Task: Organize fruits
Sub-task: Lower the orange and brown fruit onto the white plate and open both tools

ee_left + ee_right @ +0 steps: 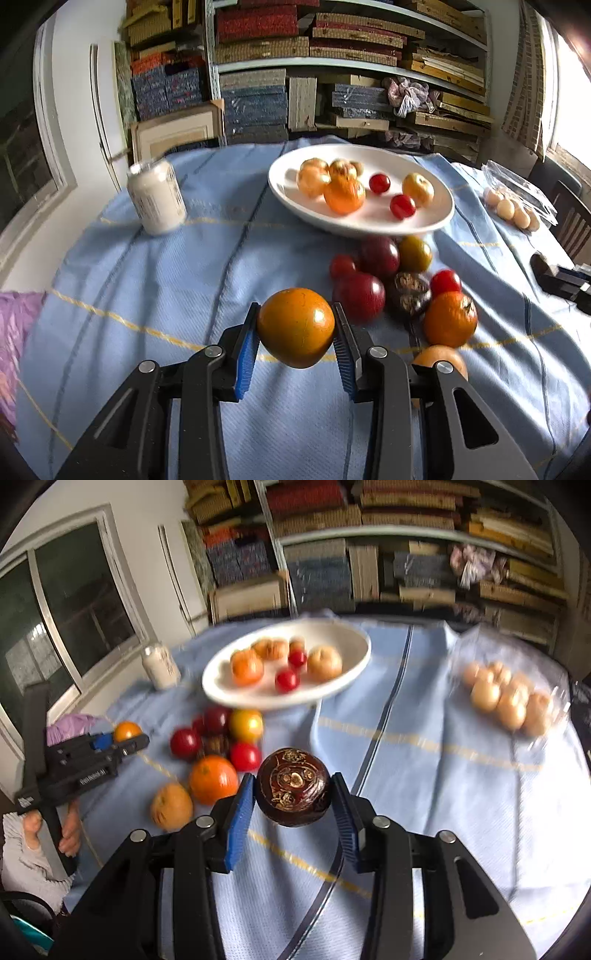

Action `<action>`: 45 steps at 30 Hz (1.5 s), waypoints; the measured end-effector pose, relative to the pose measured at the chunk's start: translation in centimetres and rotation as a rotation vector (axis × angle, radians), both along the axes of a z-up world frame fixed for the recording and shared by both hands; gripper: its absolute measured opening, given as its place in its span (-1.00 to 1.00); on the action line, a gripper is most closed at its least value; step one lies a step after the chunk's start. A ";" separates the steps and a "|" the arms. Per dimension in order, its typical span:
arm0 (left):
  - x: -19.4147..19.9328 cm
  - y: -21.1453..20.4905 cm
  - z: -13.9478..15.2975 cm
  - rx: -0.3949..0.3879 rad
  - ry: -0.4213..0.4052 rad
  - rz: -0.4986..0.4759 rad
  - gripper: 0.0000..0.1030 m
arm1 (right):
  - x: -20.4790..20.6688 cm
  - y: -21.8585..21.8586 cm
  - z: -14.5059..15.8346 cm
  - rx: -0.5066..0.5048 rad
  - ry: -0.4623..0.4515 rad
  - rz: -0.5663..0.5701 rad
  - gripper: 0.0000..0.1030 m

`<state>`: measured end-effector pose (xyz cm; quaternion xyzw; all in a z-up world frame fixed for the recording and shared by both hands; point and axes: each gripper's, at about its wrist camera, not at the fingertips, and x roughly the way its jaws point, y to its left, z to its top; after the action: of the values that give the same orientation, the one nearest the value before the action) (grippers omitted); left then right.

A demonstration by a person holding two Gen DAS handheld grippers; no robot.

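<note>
My left gripper (pixel 295 326) is shut on an orange-green tomato (pixel 295 326), held above the blue cloth. My right gripper (pixel 292 788) is shut on a dark brown scarred fruit (pixel 292 788), also lifted off the cloth. A white oval plate (pixel 436 218) farther back holds several orange, yellow and small red fruits. In front of the plate lies a pile of loose fruit (pixel 373 291): dark red, small red, yellow-green and an orange one (pixel 450 319). In the right wrist view the left gripper (pixel 123 738) appears at the left with its tomato (pixel 126 731).
A white jar (pixel 157 197) stands at the back left of the cloth. A clear pack of pale round fruits (pixel 511 699) lies at the right. A purple cloth (pixel 14 332) is at the left edge. Stacked boxes on shelves rise behind the table.
</note>
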<state>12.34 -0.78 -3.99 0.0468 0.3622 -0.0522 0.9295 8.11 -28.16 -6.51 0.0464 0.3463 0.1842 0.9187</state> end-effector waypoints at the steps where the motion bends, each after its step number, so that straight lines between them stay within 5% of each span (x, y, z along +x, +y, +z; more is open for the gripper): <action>1: 0.1 0.0 0.5 0.009 -0.011 0.002 -0.27 | 0.0 -0.2 0.8 0.006 -0.019 -0.002 -0.21; 12: 4.4 -1.9 7.4 0.077 -0.134 -0.017 -0.27 | 1.7 -0.5 9.5 0.042 -0.210 0.001 -0.21; 19: 8.9 -3.4 9.1 0.035 -0.151 -0.028 -0.27 | 6.2 0.3 12.0 0.086 -0.236 -0.001 -0.21; 34: 18.6 -5.3 4.1 0.008 -0.049 -0.029 -0.27 | 19.4 5.2 5.3 0.050 -0.070 0.016 -0.21; 45: 20.4 -5.0 0.9 0.016 0.033 -0.039 -0.27 | 22.5 7.2 0.4 -0.029 0.023 0.041 -0.21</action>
<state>32.71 -5.80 -3.11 0.0606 0.3770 -0.0682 0.9217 30.62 -20.95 -6.15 0.0283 0.3604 0.1973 0.9112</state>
